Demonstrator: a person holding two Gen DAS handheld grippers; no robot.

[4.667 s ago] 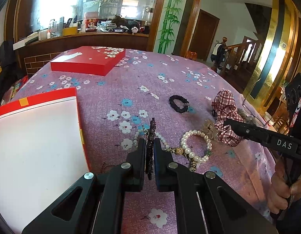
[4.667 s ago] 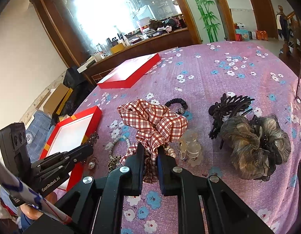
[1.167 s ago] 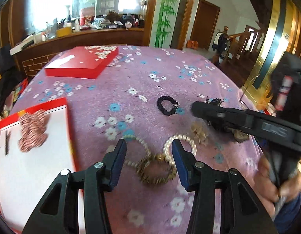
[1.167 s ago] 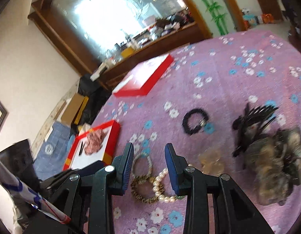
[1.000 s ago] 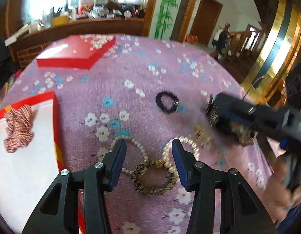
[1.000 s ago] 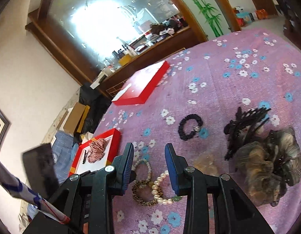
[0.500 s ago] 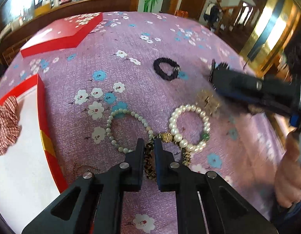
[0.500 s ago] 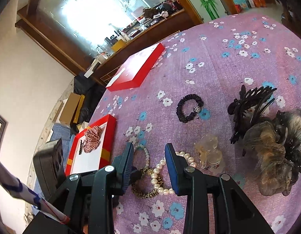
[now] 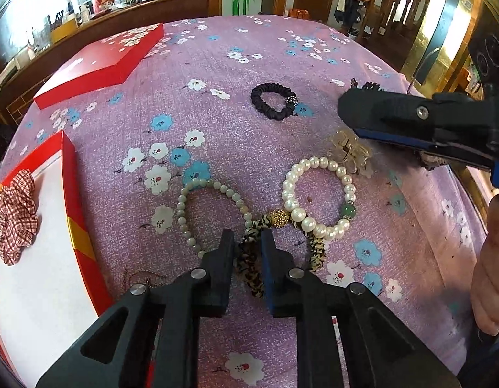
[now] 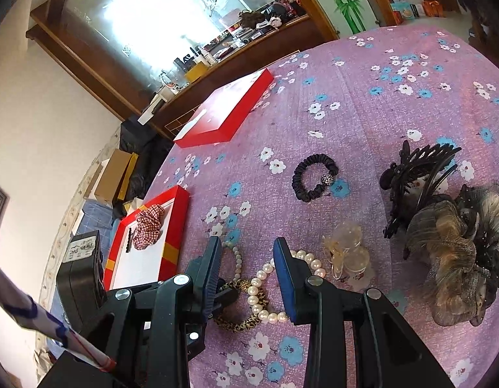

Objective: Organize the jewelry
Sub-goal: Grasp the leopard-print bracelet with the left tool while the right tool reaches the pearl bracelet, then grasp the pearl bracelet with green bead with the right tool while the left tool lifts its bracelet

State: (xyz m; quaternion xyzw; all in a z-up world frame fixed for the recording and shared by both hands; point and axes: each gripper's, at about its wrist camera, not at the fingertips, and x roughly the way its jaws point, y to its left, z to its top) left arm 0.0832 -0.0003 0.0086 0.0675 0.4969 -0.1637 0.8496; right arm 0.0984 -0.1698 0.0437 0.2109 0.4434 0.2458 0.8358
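Leopard-print bracelet point(image 9: 249, 258), gold bead, bunched

Matt purple floral cloth point(image 9: 249, 64) covers the desk; glossy pearl bracelet point(image 9: 317, 194) beside a leopard-print fabric band point(image 9: 249, 258); satiny black scrunchie point(image 9: 272, 100); clear plastic hair clip point(image 10: 346, 252); checked cloth scrunchie point(image 9: 16, 213) in a smooth red cardboard box point(image 9: 73, 194).

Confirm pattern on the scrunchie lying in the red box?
Red-and-white check scrunchie; clearest in the left wrist view.
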